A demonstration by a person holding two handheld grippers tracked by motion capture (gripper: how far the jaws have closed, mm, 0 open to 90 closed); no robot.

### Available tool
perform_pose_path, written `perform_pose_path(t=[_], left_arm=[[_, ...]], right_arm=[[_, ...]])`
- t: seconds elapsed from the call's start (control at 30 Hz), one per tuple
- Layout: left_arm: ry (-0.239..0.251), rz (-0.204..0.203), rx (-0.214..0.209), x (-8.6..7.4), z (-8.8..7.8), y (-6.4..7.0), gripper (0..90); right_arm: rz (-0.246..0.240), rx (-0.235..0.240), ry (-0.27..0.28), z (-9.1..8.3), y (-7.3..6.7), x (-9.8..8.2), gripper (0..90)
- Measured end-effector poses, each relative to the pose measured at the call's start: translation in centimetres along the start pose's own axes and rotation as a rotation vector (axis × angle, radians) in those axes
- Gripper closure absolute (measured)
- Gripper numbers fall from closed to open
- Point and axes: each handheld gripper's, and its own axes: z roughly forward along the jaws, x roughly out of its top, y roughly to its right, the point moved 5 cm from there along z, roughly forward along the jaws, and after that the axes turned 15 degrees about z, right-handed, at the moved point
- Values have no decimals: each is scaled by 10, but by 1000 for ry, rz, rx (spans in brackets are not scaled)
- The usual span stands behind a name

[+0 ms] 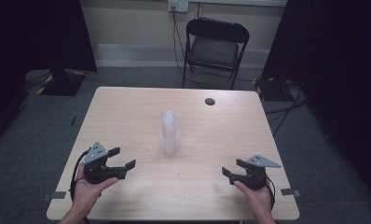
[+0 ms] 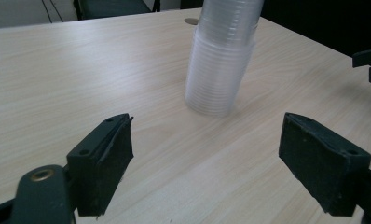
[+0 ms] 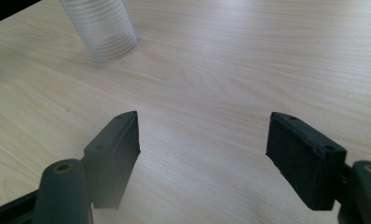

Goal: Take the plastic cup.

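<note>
**Both grippers staged wide before the cup stack**

High view: I held the left gripper (image 1: 124,159) and right gripper (image 1: 231,168) flanking the stack of clear plastic cups (image 1: 169,132) at the table (image 1: 127,107) centre, well apart from both.

Left gripper view: jaws gaped, nothing between them, stack ahead.

Right gripper view: jaws wide and bare, ready to approach.

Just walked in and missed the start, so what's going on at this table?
A person sits at a light wooden table with a two-jaw tool in each hand. A stack of clear plastic cups stands upright near the middle, untouched. The left tool and the right tool both point toward the stack from either side, jaws wide open with nothing between them. Nothing has been picked up yet.
</note>
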Motion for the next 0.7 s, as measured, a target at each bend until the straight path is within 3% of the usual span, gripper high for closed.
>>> perform_pose_path(t=[0.27, 0.5, 0.63, 0.7], left_arm=[[39, 25, -15, 21, 12, 0, 169], [38, 52, -27, 30, 22, 2, 167], [82, 47, -39, 40, 25, 0, 159], [91, 56, -22, 45, 26, -3, 163]], right_arm=[[3, -5, 4, -2, 0, 1, 253], [0, -5, 4, -2, 0, 0, 243], [3, -8, 7, -4, 0, 0, 241], [3, -8, 6, -4, 0, 0, 240]])
